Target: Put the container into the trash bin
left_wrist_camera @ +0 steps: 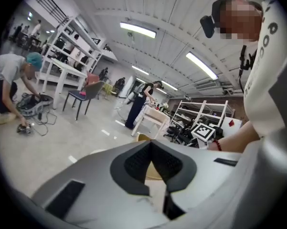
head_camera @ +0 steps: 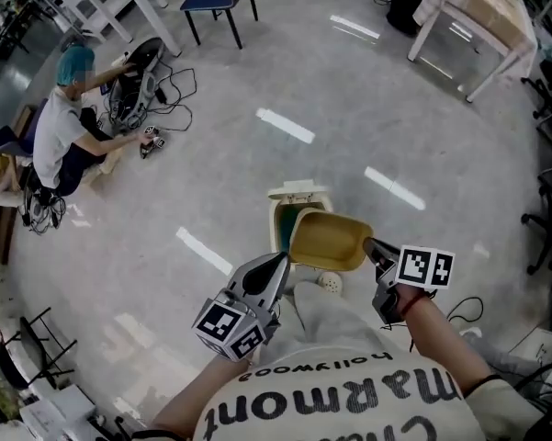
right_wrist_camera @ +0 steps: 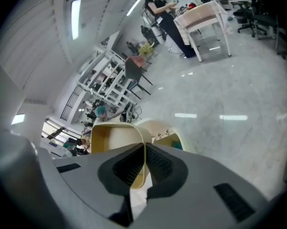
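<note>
Leftmost, a person in a white top and teal cap crouches on the grey floor, well apart from the rest. Nearer, the left gripper points up and to the right. Its jaws are pressed together with nothing between them, and the tips sit just beside the left edge of the tan, square-sided plastic container. That container hangs tilted over the open mouth of the cream trash bin with a raised lid and green inside, hiding the bin's near right part in the head view. The right gripper comes in from the right, jaws clamped on the container's thin wall at its right rim.
</note>
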{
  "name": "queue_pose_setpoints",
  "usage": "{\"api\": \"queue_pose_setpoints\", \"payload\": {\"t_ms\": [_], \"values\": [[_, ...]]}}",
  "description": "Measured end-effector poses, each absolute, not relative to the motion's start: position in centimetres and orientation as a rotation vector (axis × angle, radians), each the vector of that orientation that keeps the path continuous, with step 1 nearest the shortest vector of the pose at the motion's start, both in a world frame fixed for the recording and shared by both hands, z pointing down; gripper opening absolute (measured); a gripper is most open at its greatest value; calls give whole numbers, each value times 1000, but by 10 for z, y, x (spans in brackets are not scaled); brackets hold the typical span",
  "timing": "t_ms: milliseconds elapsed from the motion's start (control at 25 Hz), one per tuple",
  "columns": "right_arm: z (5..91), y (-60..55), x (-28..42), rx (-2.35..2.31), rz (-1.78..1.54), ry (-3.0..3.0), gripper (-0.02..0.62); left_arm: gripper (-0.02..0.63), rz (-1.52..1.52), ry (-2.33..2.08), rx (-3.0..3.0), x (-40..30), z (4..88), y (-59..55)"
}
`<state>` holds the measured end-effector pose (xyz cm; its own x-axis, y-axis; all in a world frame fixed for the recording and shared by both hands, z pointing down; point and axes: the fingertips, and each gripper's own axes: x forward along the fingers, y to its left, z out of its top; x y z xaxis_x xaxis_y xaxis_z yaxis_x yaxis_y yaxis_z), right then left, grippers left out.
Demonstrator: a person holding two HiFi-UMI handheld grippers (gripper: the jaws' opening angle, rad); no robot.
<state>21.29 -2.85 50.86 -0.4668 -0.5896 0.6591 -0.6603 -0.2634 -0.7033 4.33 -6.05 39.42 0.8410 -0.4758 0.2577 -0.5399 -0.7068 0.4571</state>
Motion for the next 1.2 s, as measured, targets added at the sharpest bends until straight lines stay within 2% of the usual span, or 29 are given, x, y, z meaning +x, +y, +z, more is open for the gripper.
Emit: {"api": "queue_pose_setpoints", "payload": {"t_ms": [360, 880, 1200], "values": [[610, -50, 183, 1433, 1835, -1750, 11, -11, 375, -959, 2398, 6, 487, -49], [741, -69, 165, 1568, 1743, -1426, 11, -9, 543, -760, 2315, -26, 606, -64], [778, -79, 162, 1628, 1743, -1288, 12, -9, 565, -766, 2267, -45, 640, -71]]}}
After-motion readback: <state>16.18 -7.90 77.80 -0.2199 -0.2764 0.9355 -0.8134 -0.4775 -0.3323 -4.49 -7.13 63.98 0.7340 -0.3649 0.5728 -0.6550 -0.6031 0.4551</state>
